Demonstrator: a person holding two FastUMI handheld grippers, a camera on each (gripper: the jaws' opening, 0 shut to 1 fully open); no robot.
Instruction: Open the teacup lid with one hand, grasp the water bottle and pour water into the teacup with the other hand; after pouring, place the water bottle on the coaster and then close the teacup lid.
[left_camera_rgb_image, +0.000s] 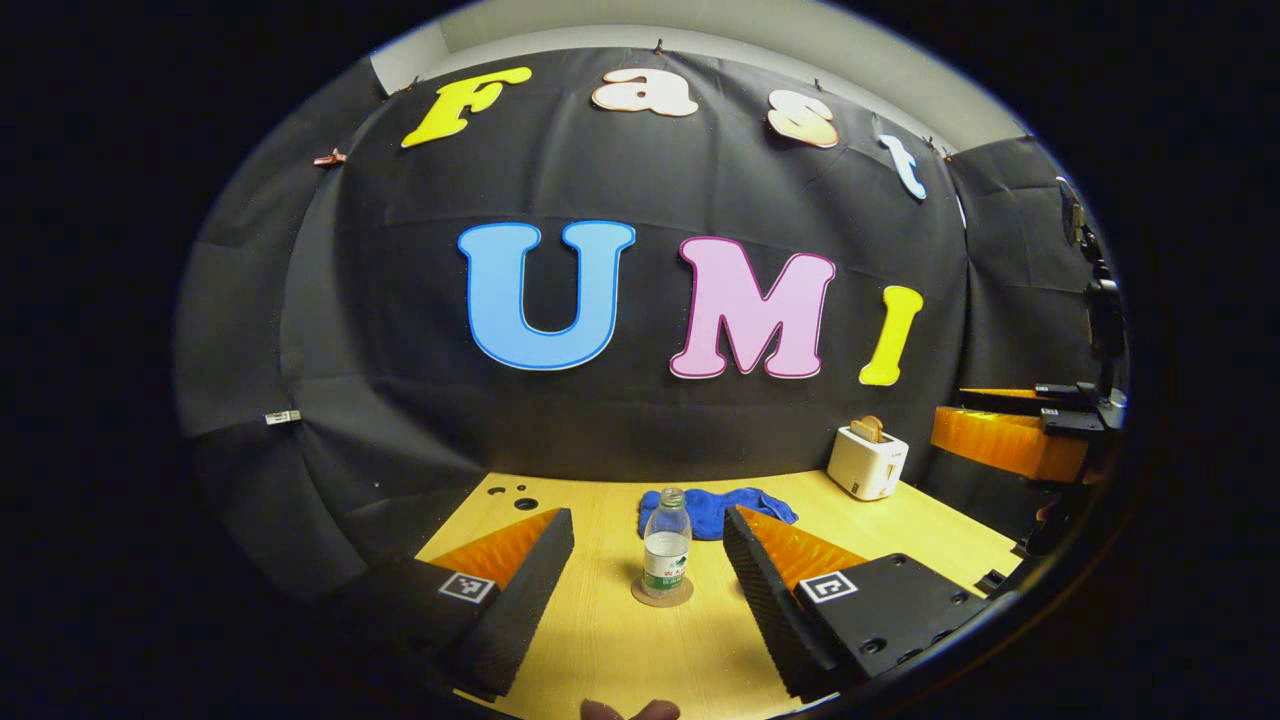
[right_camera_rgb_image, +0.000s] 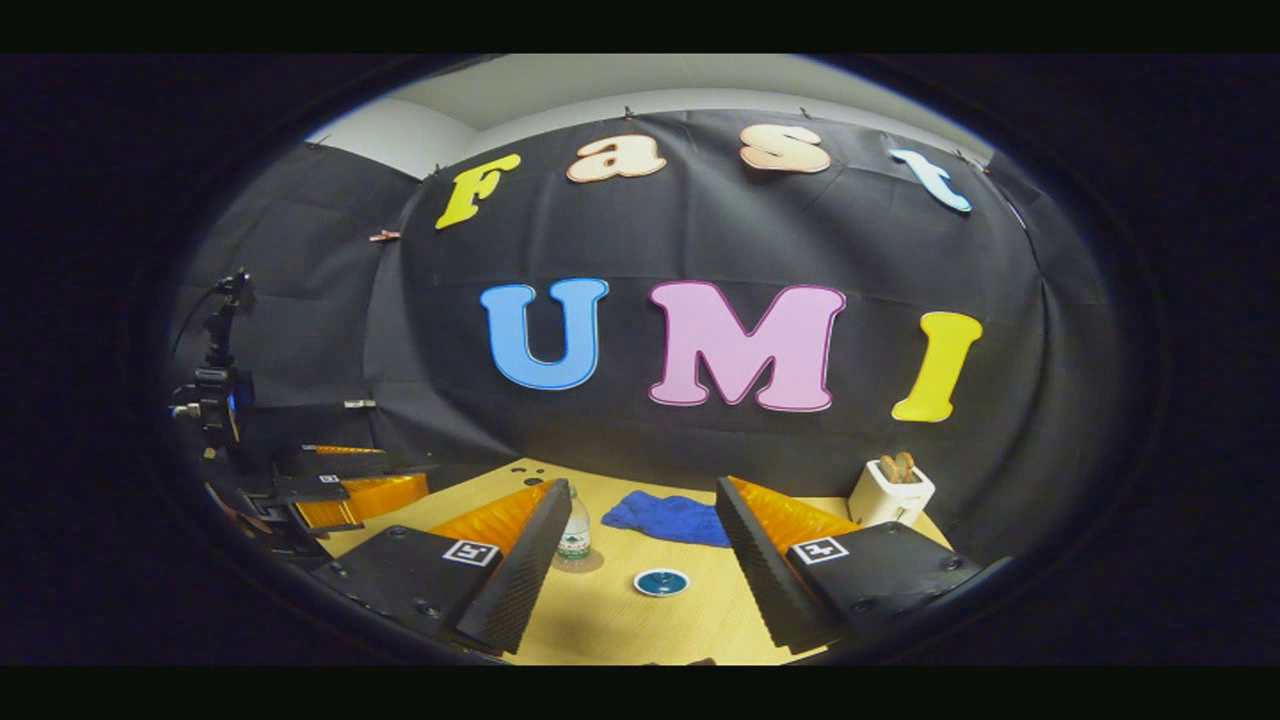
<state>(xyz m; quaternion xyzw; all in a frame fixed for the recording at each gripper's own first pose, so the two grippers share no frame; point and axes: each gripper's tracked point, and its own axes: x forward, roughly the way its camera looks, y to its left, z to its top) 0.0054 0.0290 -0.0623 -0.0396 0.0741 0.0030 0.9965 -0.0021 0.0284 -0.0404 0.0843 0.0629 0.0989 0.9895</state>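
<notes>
1. Left gripper (left_camera_rgb_image: 648, 560): jaws spread wide, nothing between the fingers, held above the table (left_camera_rgb_image: 610, 640).
2. Straight ahead of it, centred in the gap between the fingers: water bottle (left_camera_rgb_image: 666, 545), upright, long axis vertical, cap on, standing on the round coaster (left_camera_rgb_image: 661, 592). Apart from both fingers, no contact.
3. Beyond the bottle: blue cloth (left_camera_rgb_image: 715, 510); farther to the right, a toaster (left_camera_rgb_image: 867, 462) with bread in its slots.
4. Right gripper (right_camera_rgb_image: 640, 560): likewise released, fingers wide, empty, raised over the table.
5. Just ahead and a little low between its fingers: small round blue teacup lid (right_camera_rgb_image: 661, 582), lying flat as seen from above; cup body beneath too small to make out.
6. Bottle in the right gripper view sits off to the left, partly behind the left-hand finger.
7. Judged: left nearer the bottle, right nearer the lid; bottle on the coaster with no water level readable, so task stage uncertain.
8. Left gripper view gives bottle and coaster plainly; right gripper view gives the lid.
</notes>
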